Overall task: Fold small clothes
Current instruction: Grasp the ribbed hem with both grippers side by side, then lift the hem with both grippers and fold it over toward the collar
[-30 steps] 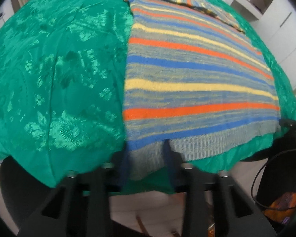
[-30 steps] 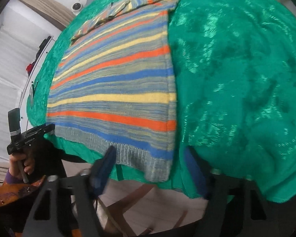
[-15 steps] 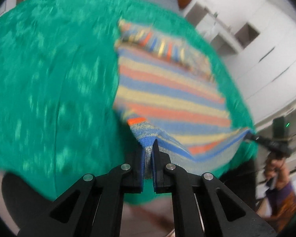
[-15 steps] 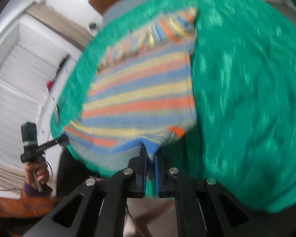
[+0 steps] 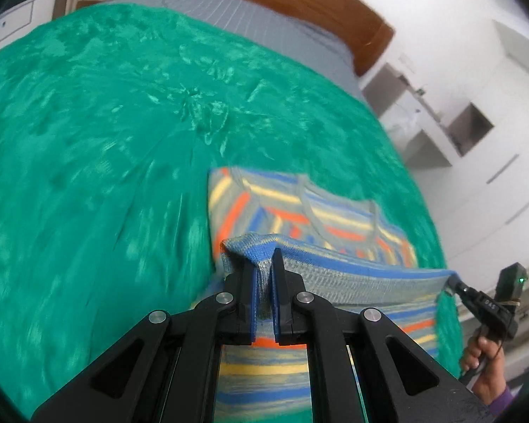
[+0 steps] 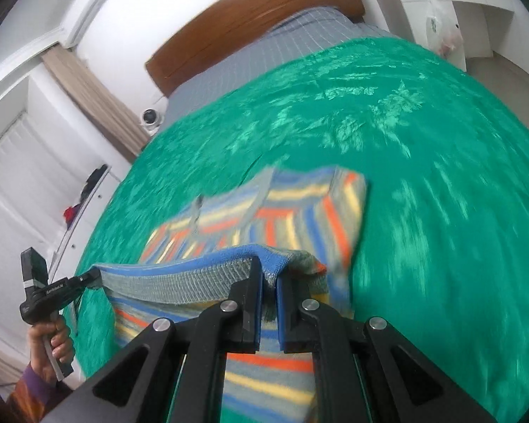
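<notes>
1. We held the striped knit sweater (image 5: 310,208) by its ribbed hem (image 5: 352,282), above the green bedspread (image 5: 105,162) on the bed.
2. The left gripper (image 5: 264,282) had its fingers closed on one hem corner, and the right gripper (image 6: 269,282) pinched the other corner.
3. The hem was stretched between them, probably so the lower half folds evenly over the upper part.

Legible markings — two only. The left gripper (image 6: 95,276) body, seen from the right wrist, carries white lettering, apparently "GenRobot.AI". The right gripper (image 5: 453,282) body, seen from the left wrist, carries small white characters — too blurred to read reliably.
</notes>
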Demonstrator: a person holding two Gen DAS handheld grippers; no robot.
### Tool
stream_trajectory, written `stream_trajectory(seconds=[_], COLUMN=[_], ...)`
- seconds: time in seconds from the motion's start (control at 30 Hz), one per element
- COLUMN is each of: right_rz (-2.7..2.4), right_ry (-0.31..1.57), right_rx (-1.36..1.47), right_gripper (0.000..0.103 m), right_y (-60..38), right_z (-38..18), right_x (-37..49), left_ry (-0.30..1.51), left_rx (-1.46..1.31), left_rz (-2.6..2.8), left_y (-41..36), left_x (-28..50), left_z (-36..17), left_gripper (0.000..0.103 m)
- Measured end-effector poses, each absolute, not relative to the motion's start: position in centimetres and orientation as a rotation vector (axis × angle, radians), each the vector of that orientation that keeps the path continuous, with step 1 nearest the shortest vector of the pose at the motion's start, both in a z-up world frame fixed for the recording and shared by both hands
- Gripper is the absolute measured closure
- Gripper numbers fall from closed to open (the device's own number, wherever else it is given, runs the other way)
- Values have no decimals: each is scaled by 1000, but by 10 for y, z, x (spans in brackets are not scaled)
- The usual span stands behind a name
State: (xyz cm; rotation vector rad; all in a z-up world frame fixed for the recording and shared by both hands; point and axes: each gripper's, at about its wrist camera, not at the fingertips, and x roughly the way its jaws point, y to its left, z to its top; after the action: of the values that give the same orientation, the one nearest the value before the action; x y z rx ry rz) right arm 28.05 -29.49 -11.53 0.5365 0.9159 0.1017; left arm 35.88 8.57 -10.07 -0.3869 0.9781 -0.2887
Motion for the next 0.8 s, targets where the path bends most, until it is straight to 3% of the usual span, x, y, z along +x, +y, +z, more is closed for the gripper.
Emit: stream_trajectory(seconds=[0.17,0.27,0.33,0.37,0.4,0.43,0.6,0.8], right_rz=[60,41,20,12,3,-7,137,357], right_ry=[953,992,956,923,885,862,997,1345], right_rx=[548,576,609,624,629,623,550,588], right_gripper=[97,94,89,79,73,65,64,64], right_y=[-310,-317,-324,-329,-333,-338,-324,-261], right_z=[-152,-177,-182,-179,-172,-166,-149,-203], right_x=[350,371,373,370,364,361,359,403], left_ry=[1023,1066,1062,1049,1015,969,943,1092], left_rx=[-320,-295,-330,-347,-366,-378,-323,-174], left_rz=[-211,-179,-145,-135,-118,-109,-209,-437], left_y=[67,57,64,68,75,83,92,42], left_x=[418,446,458,460,459,455,431,400], left_z=[-133,-152,-150,-145,-137,-127,-102,-121], left_gripper=[98,93,71,43,24,19,18,18])
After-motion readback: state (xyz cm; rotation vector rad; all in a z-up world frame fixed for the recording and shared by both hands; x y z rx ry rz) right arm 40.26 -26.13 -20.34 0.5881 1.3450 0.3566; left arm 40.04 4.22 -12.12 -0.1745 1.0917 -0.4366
